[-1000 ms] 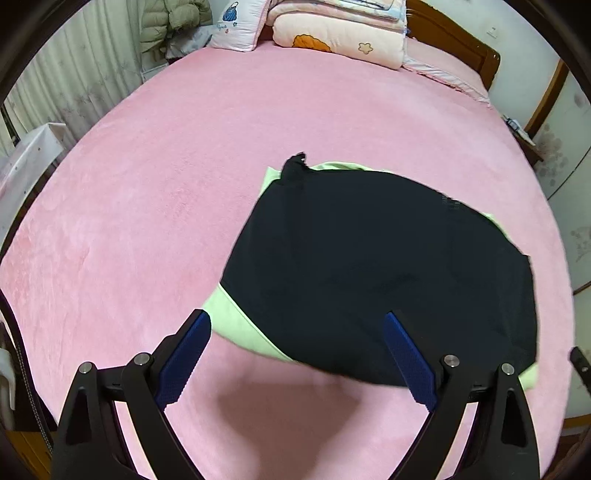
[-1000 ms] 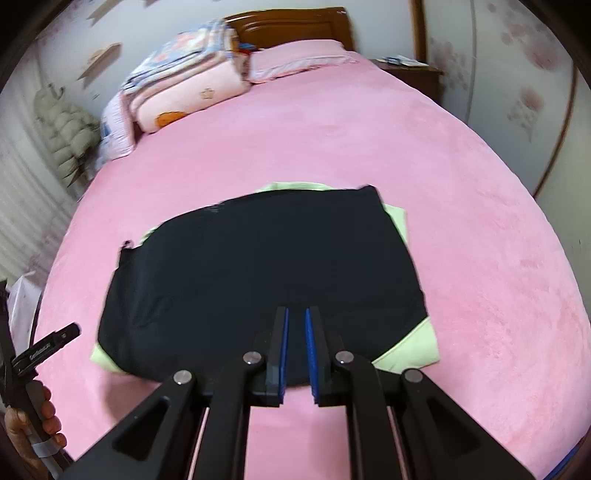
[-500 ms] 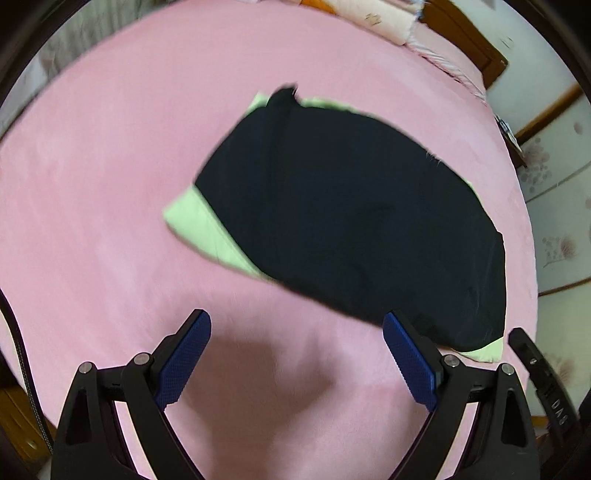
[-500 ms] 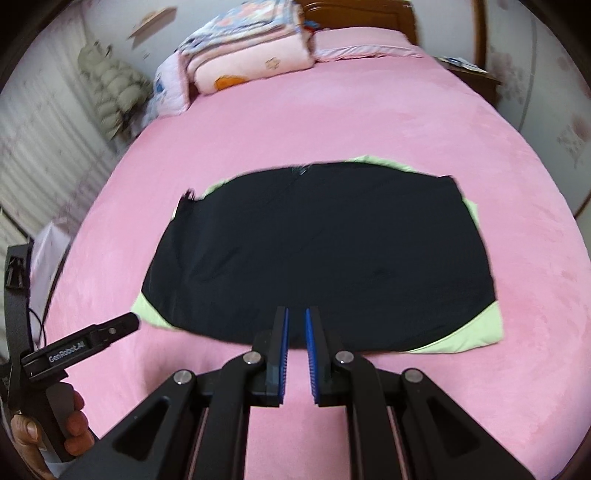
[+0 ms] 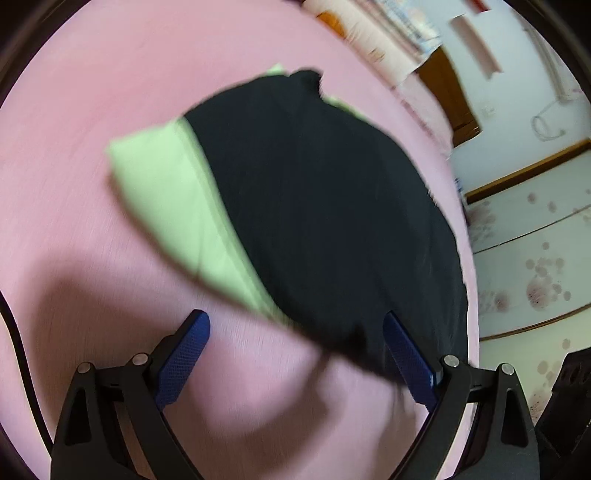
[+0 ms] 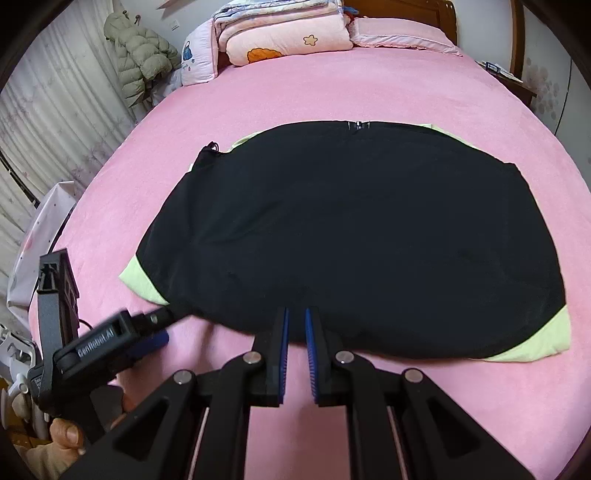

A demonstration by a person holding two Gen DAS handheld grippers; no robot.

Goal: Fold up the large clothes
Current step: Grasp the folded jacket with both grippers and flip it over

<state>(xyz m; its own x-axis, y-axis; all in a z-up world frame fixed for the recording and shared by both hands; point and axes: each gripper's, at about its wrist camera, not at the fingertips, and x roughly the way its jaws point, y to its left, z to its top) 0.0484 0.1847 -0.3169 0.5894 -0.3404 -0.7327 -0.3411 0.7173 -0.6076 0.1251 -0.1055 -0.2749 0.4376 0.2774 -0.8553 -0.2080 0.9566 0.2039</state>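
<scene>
A large black garment (image 6: 354, 229) with light-green sleeves (image 6: 142, 282) lies folded flat on the pink bed (image 6: 332, 88). In the left wrist view the garment (image 5: 325, 206) is blurred, with a green sleeve (image 5: 173, 199) at its left. My left gripper (image 5: 295, 350) is open and empty, at the garment's near left corner; it also shows in the right wrist view (image 6: 147, 332), at the hem. My right gripper (image 6: 295, 332) is shut, empty, just short of the garment's near hem.
Folded quilts and pillows (image 6: 284, 33) are stacked at the headboard. A puffy green jacket (image 6: 140, 55) hangs at the far left by the curtains. A nightstand (image 6: 513, 81) stands at the far right. A wall with flower pattern (image 5: 535, 258) is to the right.
My left gripper has swung right and closer to the garment's near left corner. My right gripper has moved nearer the hem. Both jaws are unchanged.
</scene>
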